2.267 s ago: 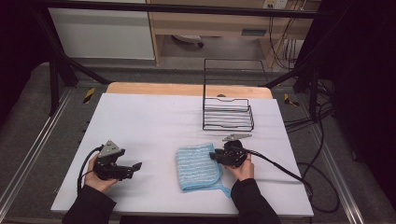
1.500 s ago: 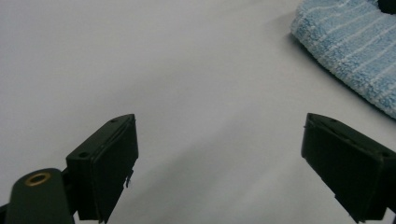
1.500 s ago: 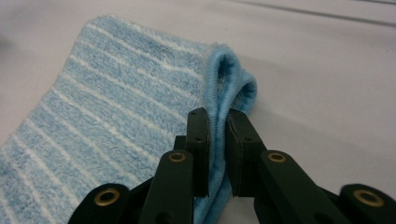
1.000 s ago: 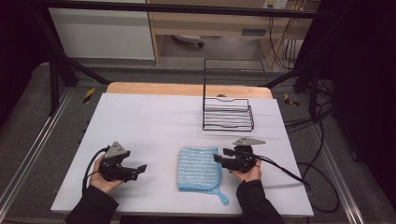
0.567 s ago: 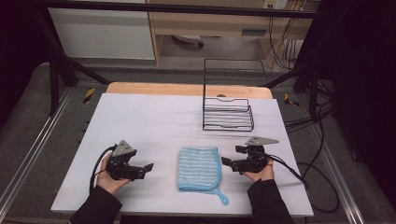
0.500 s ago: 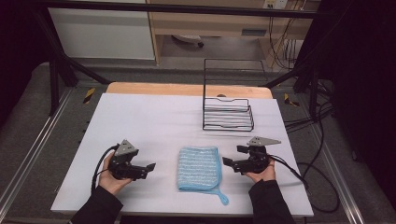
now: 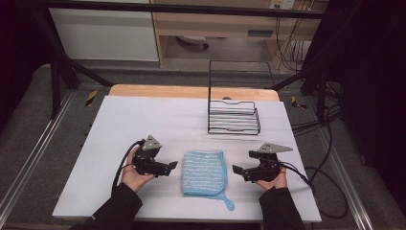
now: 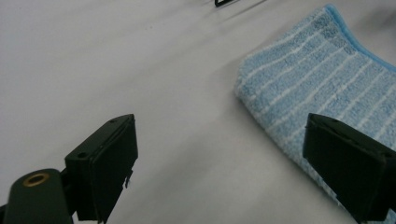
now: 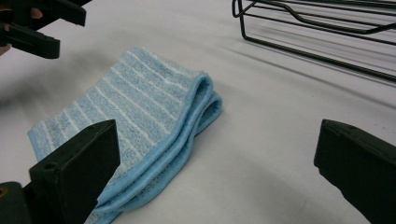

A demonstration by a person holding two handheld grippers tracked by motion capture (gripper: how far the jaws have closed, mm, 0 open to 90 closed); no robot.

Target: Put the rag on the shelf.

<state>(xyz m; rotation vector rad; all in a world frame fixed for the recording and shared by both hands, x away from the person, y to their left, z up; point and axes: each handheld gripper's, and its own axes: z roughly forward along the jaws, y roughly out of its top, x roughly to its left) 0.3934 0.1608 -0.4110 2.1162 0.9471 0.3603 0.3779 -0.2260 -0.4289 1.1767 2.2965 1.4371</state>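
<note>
folded light-blue striped terry cloth (image 7: 203, 172) lies flat on the white table top (image 7: 143, 120), between the two grippers and touching neither. left gripper (image 7: 171, 166) and right gripper (image 7: 235, 170) both stand wide apart at the jaws, empty, each just beside a cloth edge. black wire rack (image 7: 233, 117) sits farther back, well apart.

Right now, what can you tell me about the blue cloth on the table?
The blue cloth looks like soft terry towelling, light blue with thin white stripes and a plain blue hem. It is folded over, so two layers show at its edge in the right gripper view. A little loop hangs off its near corner. It lies flat on the white table, between the open left gripper and the open right gripper; neither touches it.
</note>
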